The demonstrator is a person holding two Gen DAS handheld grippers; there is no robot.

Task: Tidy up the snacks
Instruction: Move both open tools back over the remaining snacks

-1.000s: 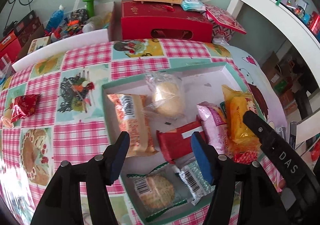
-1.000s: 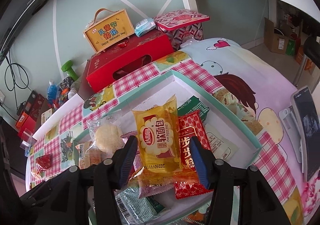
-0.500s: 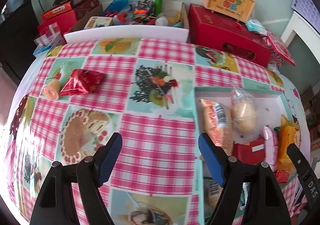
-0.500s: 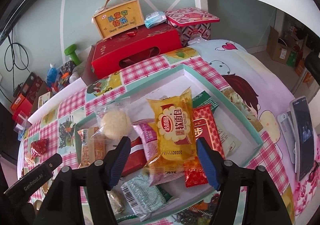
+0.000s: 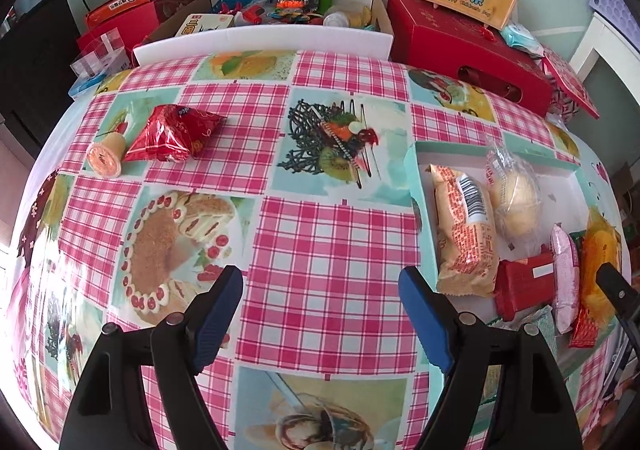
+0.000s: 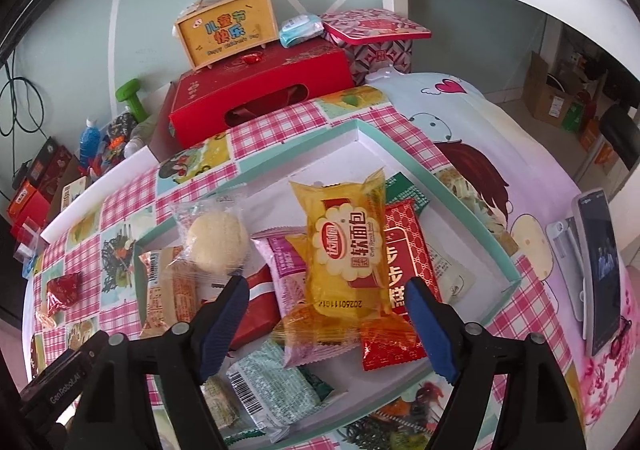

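Over the checked desk point(image 5: 328, 250) | left claw point(image 5: 320, 314) open, empty, jaws just opened wider | red snack bag point(image 5: 172, 135) far-left of it, long axis slanting (left hand nearer) | right claw point(image 6: 328, 324) open above yellow bread pack point(image 6: 348, 250) in tray point(image 6: 472, 226)

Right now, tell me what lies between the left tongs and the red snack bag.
Only bare checkered cloth between the left tongs and the red bag; left wrist view.
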